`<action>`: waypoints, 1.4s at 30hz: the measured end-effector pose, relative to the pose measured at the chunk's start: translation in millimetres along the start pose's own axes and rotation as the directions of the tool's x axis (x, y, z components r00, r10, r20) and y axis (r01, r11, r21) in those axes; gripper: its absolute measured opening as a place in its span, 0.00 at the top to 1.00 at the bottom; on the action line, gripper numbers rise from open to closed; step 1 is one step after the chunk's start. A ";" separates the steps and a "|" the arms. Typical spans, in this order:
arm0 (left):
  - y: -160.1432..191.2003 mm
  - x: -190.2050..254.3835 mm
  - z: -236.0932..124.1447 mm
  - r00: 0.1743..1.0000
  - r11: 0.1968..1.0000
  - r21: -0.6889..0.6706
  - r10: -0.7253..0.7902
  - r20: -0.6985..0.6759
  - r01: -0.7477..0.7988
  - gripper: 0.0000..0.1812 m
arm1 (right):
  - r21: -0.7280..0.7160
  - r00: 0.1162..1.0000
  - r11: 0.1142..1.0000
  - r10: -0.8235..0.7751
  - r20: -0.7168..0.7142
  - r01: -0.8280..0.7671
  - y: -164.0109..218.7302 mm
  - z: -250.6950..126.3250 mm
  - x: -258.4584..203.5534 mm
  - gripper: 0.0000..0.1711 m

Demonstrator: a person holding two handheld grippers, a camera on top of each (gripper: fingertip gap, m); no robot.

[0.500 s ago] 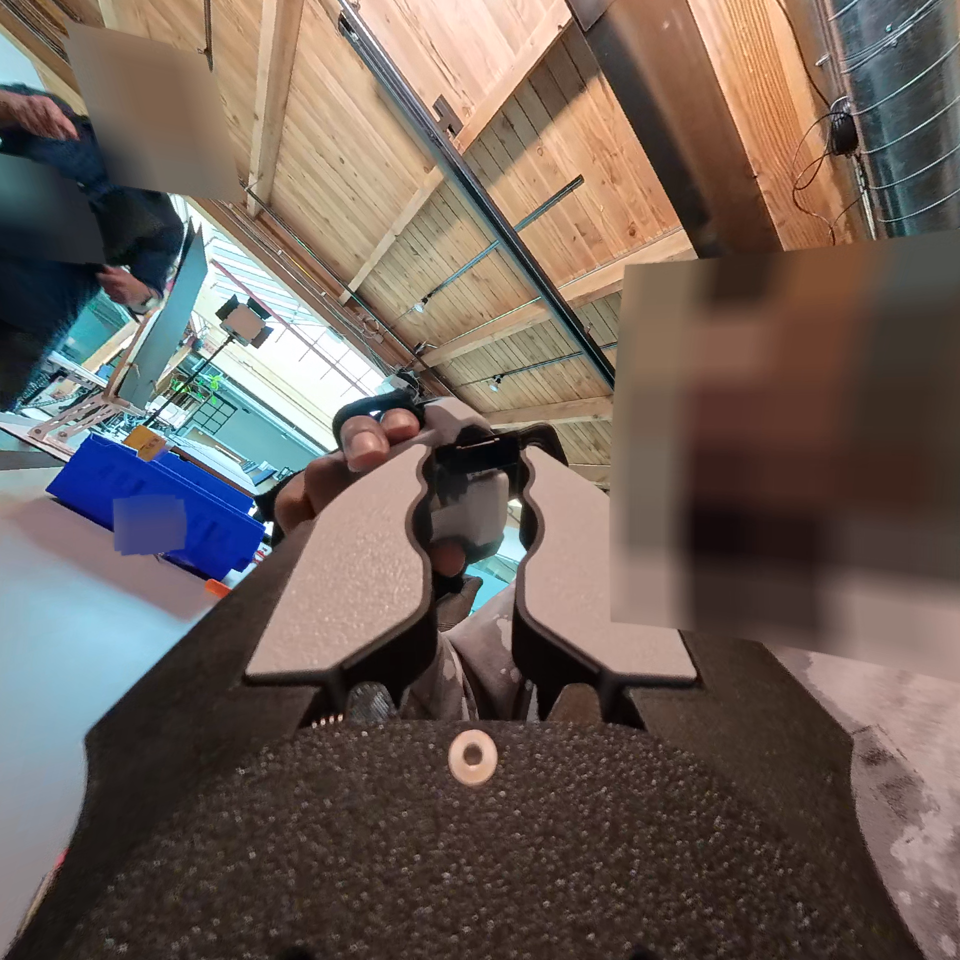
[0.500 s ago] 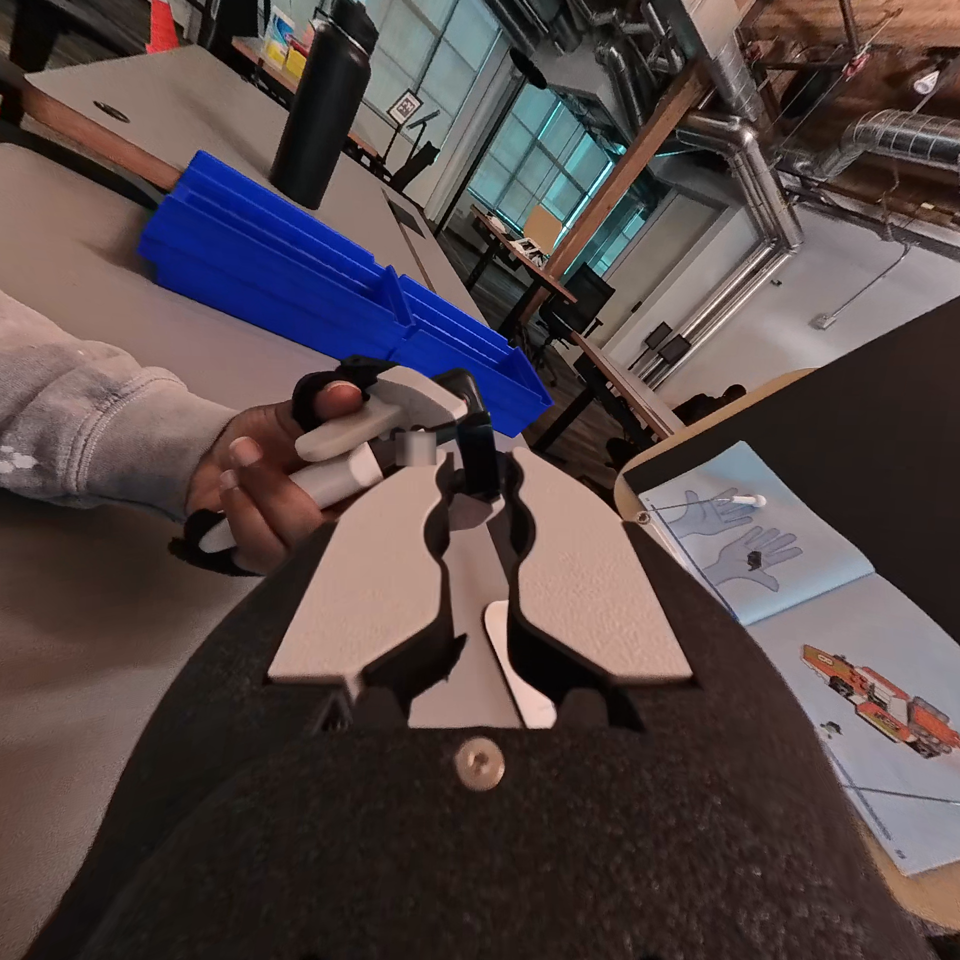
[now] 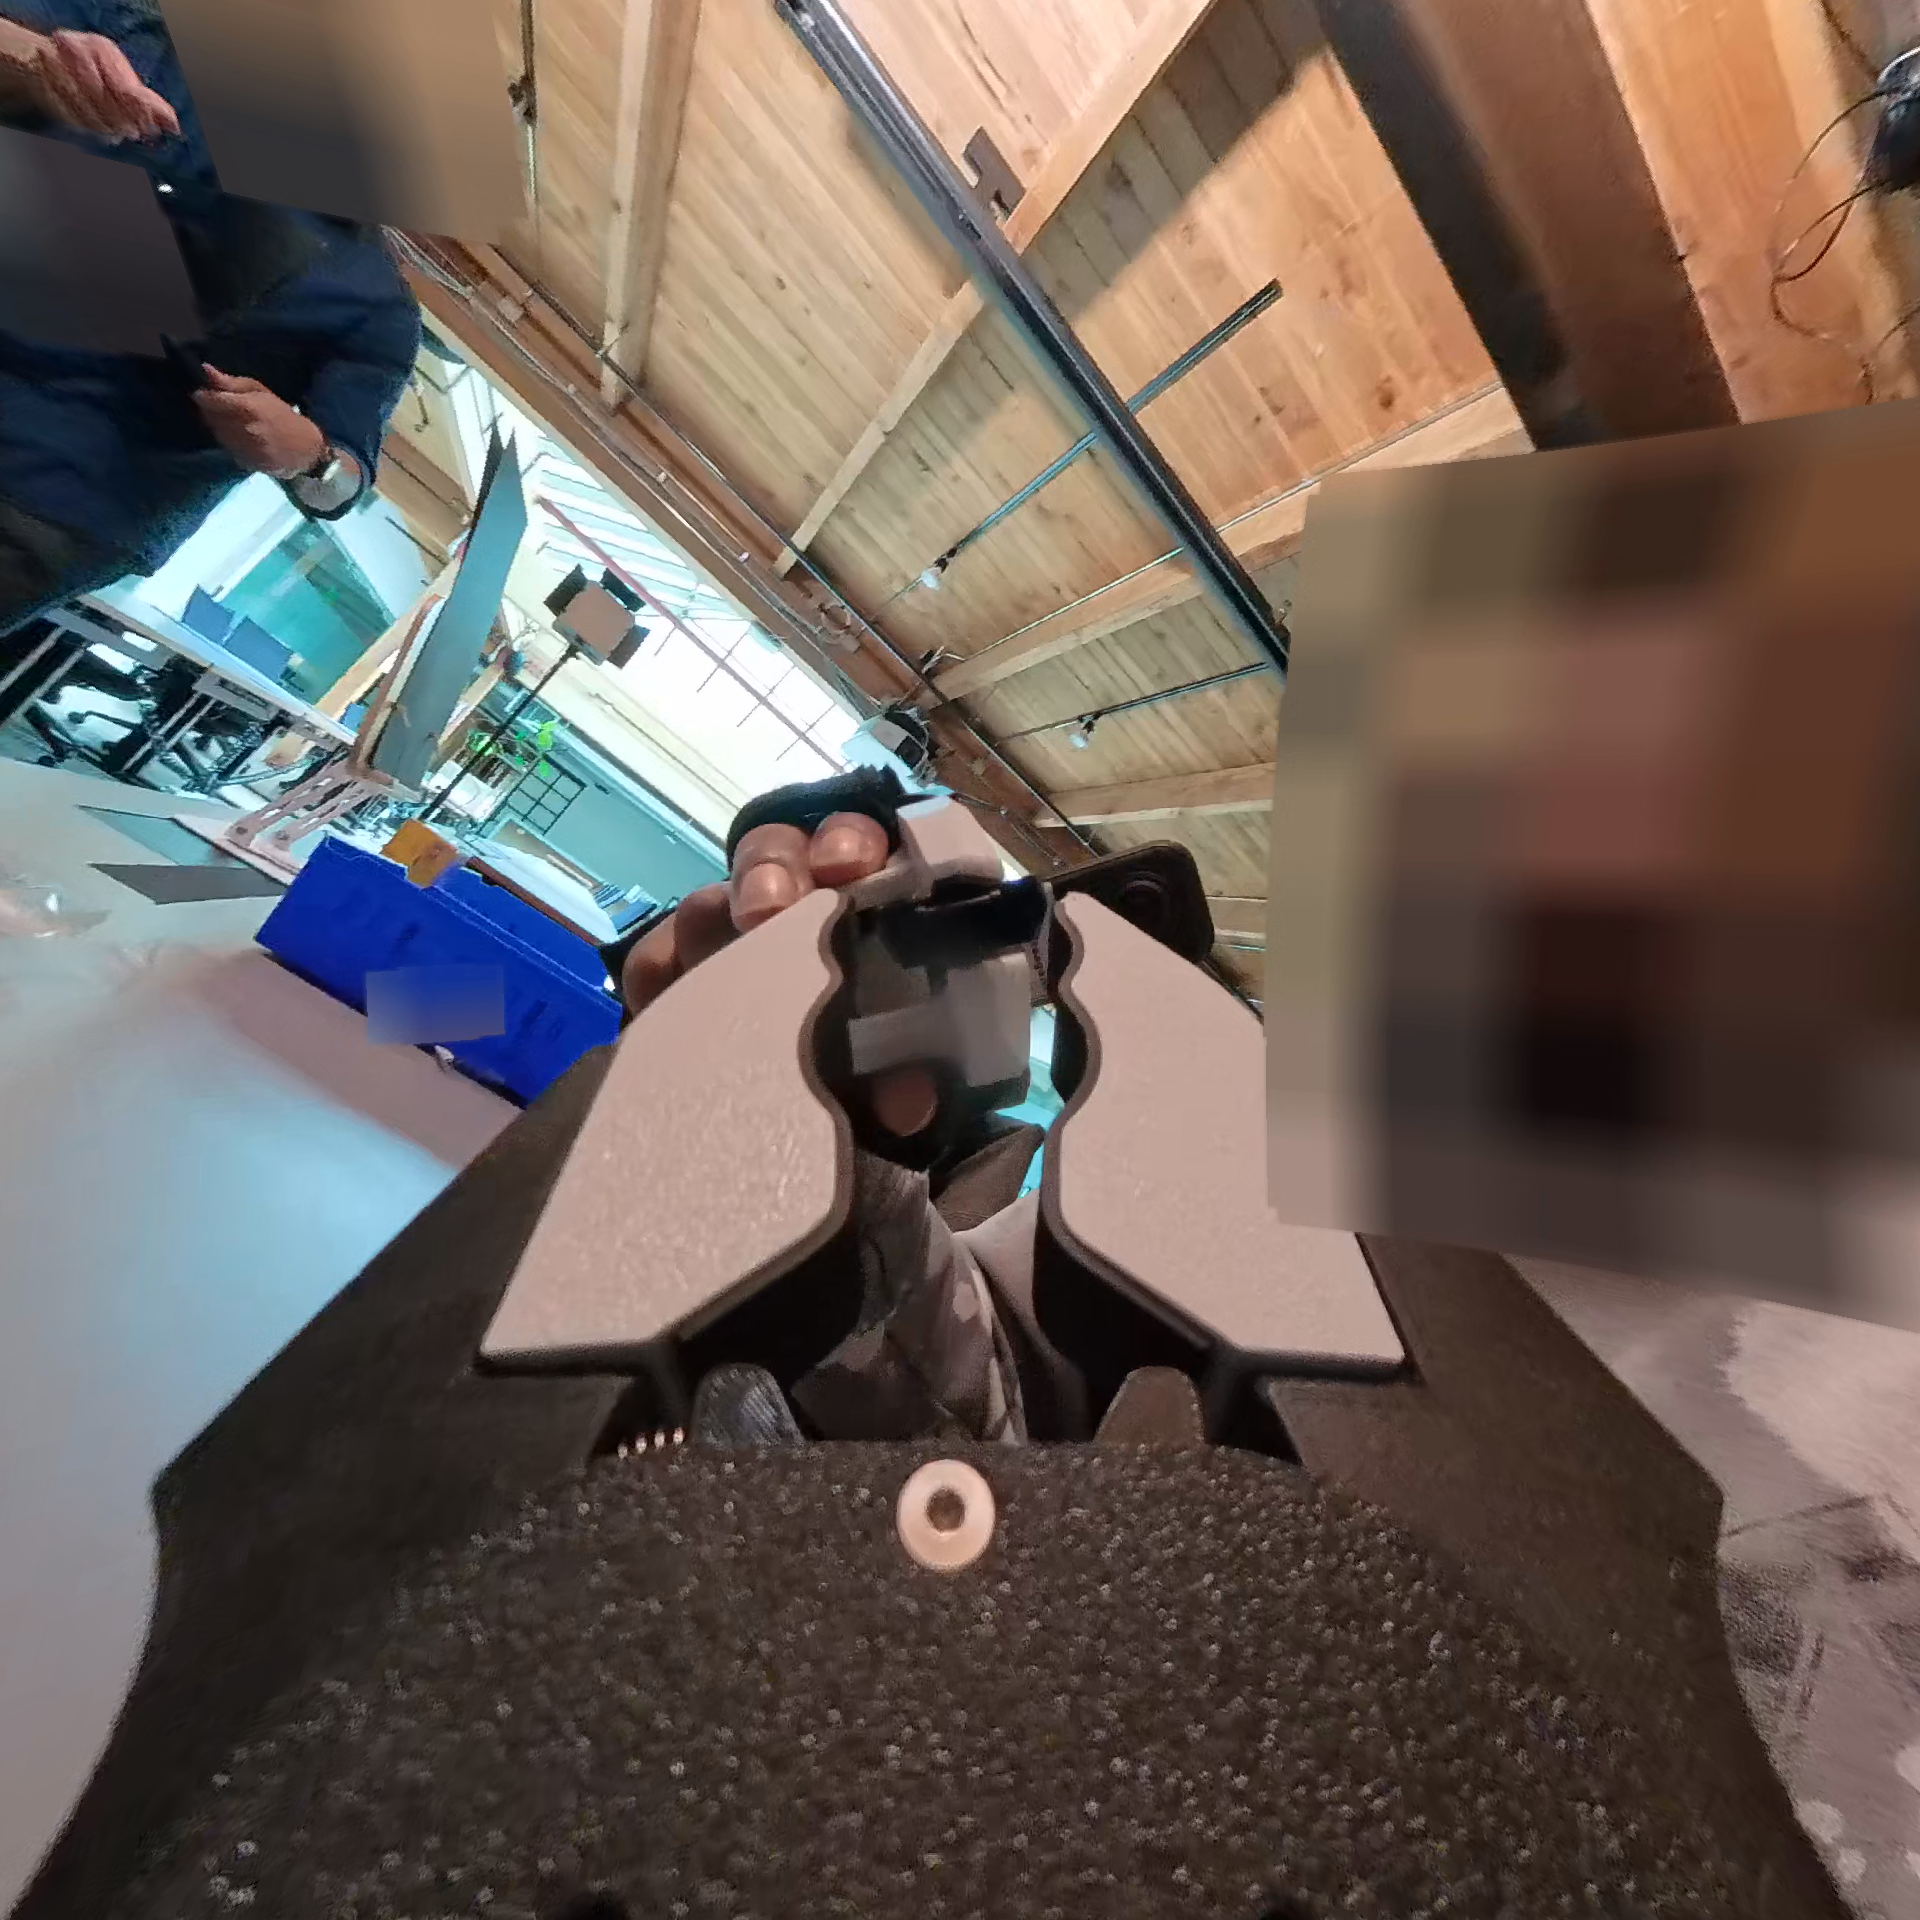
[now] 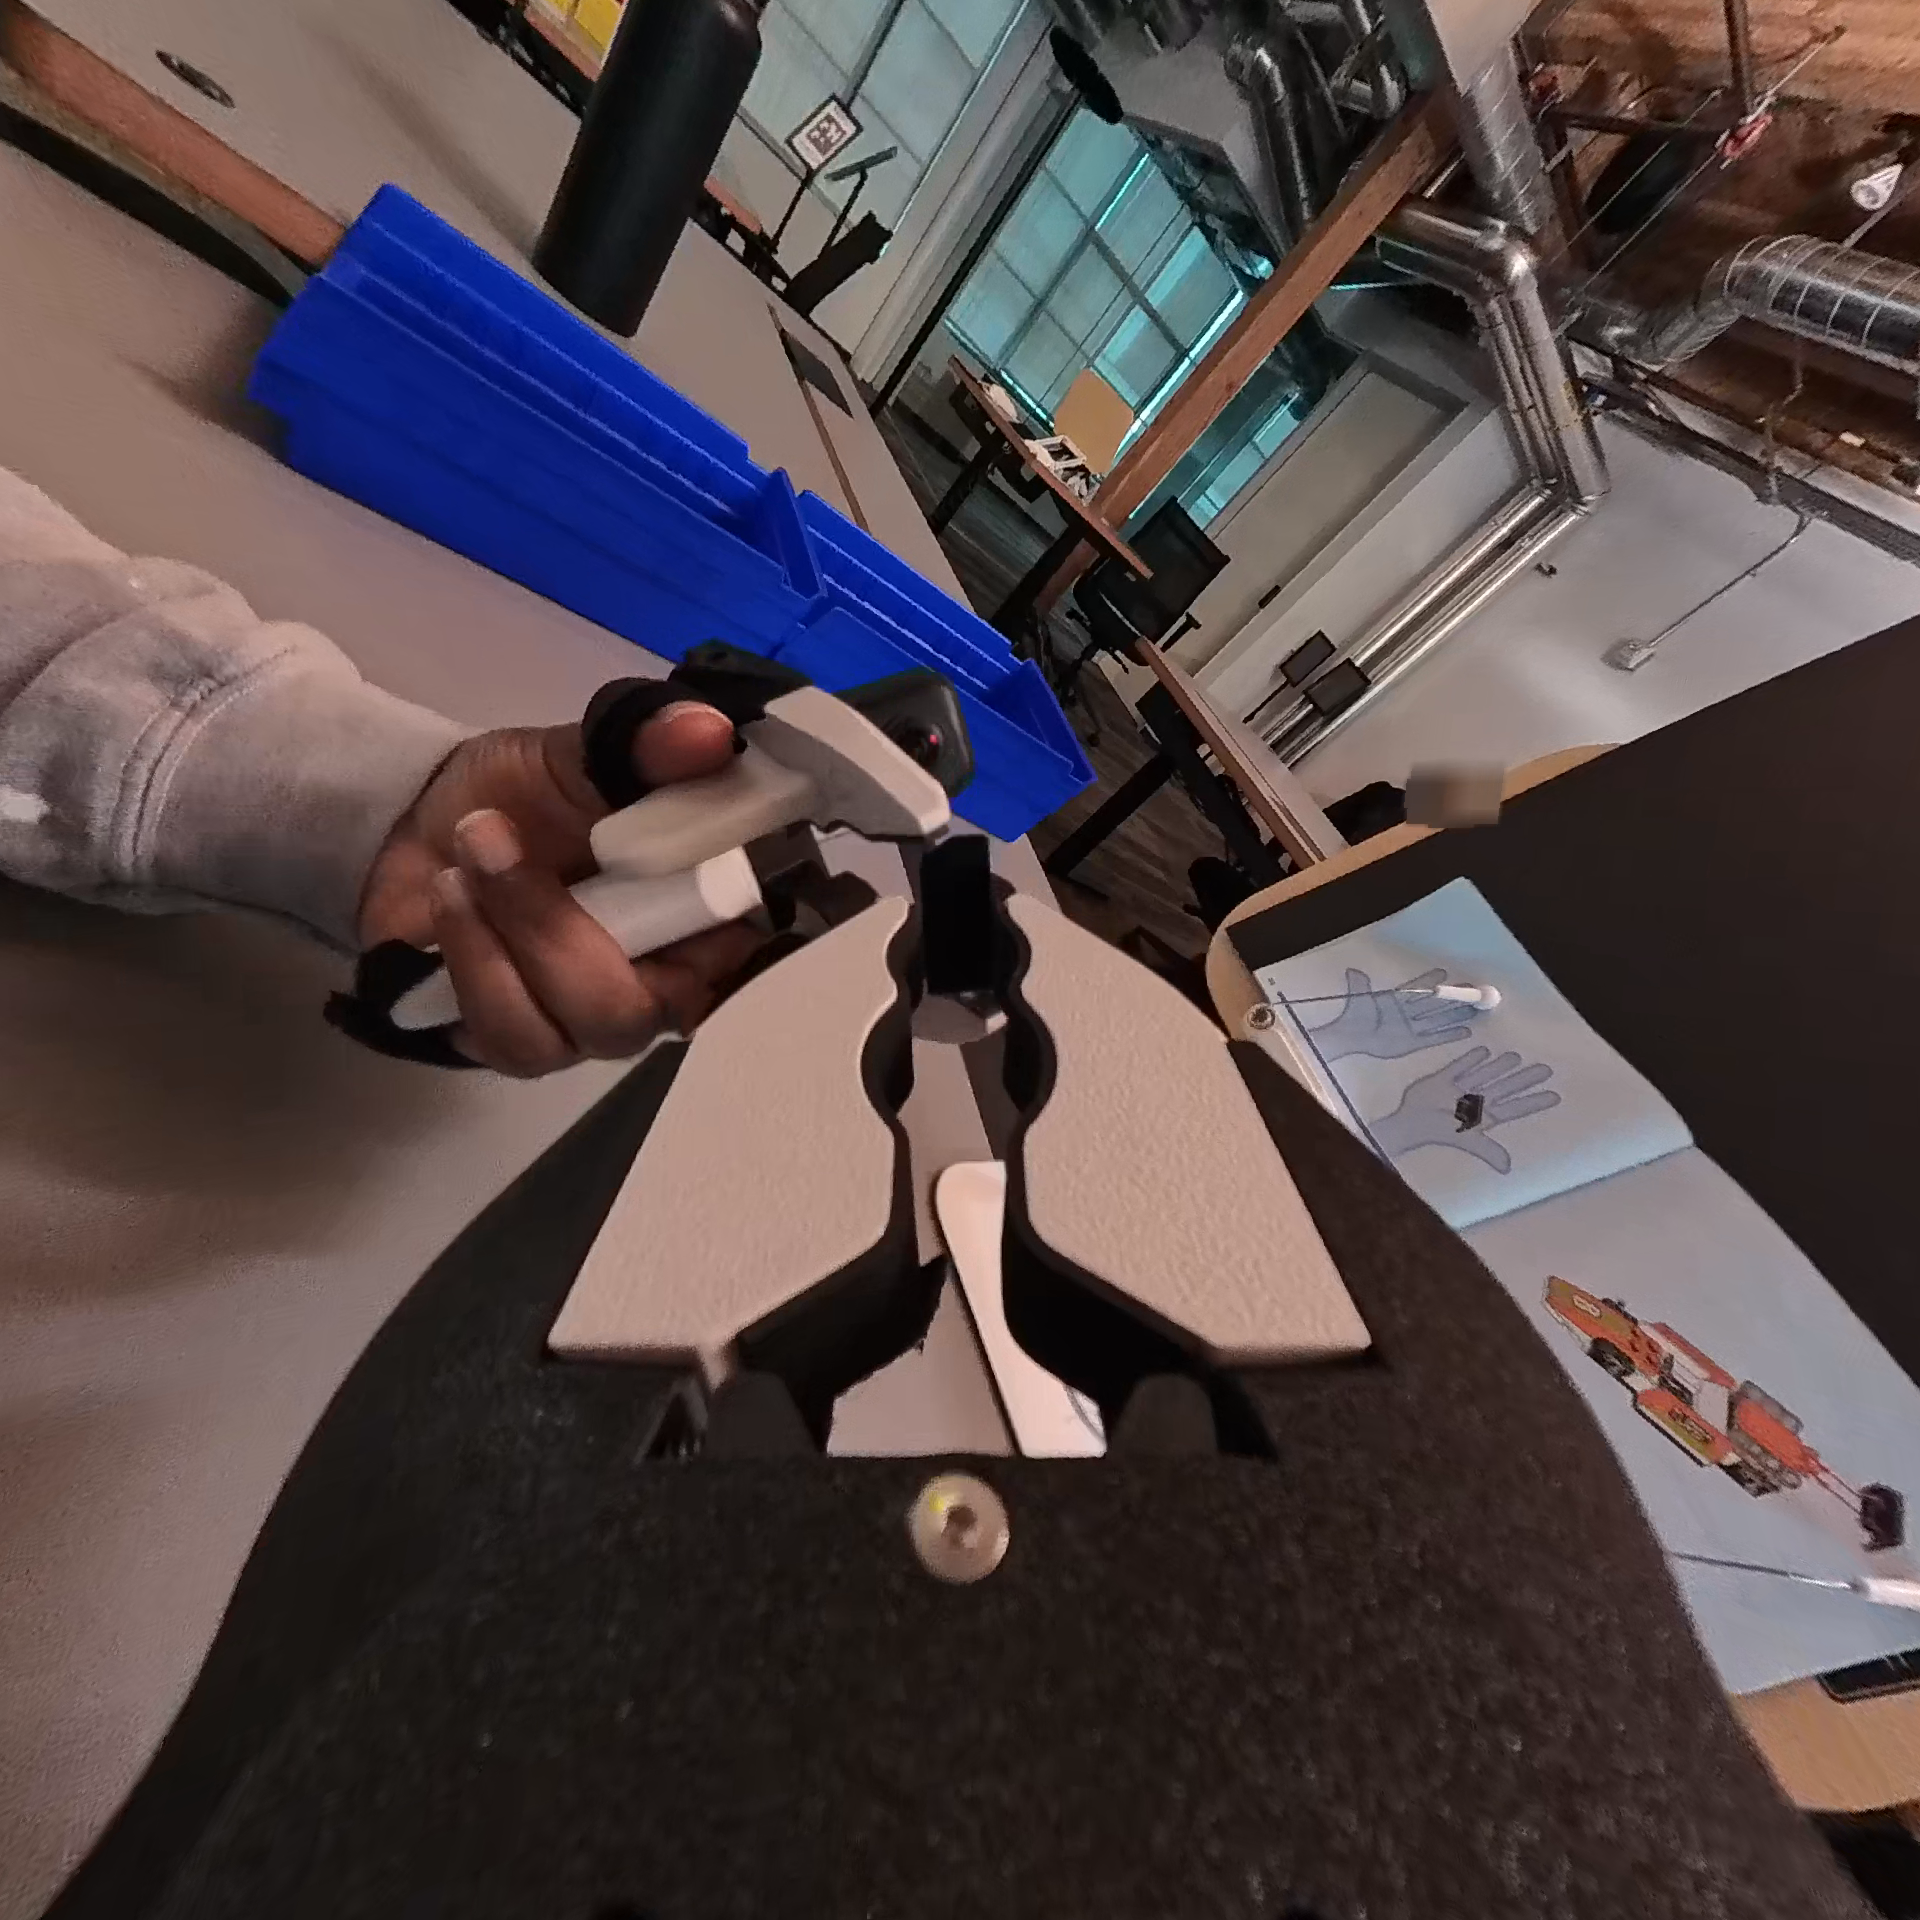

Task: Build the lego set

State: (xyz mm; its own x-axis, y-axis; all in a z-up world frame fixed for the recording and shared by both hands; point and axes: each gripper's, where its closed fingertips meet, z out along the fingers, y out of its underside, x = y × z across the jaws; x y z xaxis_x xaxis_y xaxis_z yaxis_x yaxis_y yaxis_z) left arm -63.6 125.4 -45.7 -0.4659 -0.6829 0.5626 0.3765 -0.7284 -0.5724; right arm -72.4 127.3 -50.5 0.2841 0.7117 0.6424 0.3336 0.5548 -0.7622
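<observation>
Both units are raised and face each other above the grey surface (image 4: 208,1195). The left hand-held gripper (image 3: 940,935) is spread, pinching nothing visible; the right hand-held gripper (image 4: 961,945) is likewise spread. We see no lego pieces in either view, only the instruction booklet (image 4: 1507,1174) at right, open on the surface. Blue bins (image 4: 582,499) sit at far left. We judge assembly barely begun.
</observation>
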 end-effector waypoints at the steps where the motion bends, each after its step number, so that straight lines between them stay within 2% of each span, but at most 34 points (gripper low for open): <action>1: 0.1 0.1 0.3 1.000 1.000 -0.002 -0.001 0.003 0.001 0.81 | -0.010 1.000 1.000 -0.011 0.003 0.011 1.6 0.0 -0.7 0.93; 17: 4.7 -9.9 2.8 0.997 0.998 -0.055 0.000 0.082 0.005 0.83 | -0.028 1.000 0.999 -0.017 0.018 0.017 11.2 -0.5 -1.7 0.93; 24: 4.4 -16.8 4.3 0.975 0.989 -0.111 0.117 0.190 -0.098 0.83 | 0.007 0.992 0.993 0.120 0.048 -0.120 16.2 -1.1 0.6 0.92; 29: 3.9 -20.0 4.2 0.940 0.967 -0.162 0.232 0.250 -0.196 0.83 | 0.016 0.949 0.956 0.290 0.127 -0.294 18.9 -7.3 1.5 0.90; 32: 5.5 -23.8 5.2 0.894 0.936 -0.222 0.333 0.300 -0.274 0.83 | -0.016 0.888 0.900 0.432 0.159 -0.435 25.3 -16.7 9.9 0.88; 35: 9.2 -30.3 6.4 0.799 0.863 -0.332 0.488 0.352 -0.381 0.83 | -0.075 0.766 0.790 0.610 0.205 -0.609 32.4 -22.5 13.2 0.84; 38: 13.5 -38.2 7.2 0.663 0.751 -0.453 0.649 0.372 -0.481 0.83 | -0.102 0.606 0.640 0.760 0.235 -0.762 38.4 -24.1 13.9 0.80; 42: 21.6 -49.4 5.9 0.485 0.582 -0.599 0.806 0.339 -0.550 0.83 | -0.107 0.412 0.450 0.873 0.262 -0.886 44.5 -31.3 14.2 0.82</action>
State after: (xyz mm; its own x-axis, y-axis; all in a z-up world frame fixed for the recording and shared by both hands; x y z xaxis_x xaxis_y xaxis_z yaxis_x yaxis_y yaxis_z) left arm -27.7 143.2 -82.4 0.3487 -0.9371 0.0135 -0.0043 -0.0160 -0.9999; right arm -25.4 148.7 -72.8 0.1726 0.8901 -0.4217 -0.0054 -0.4273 -0.9041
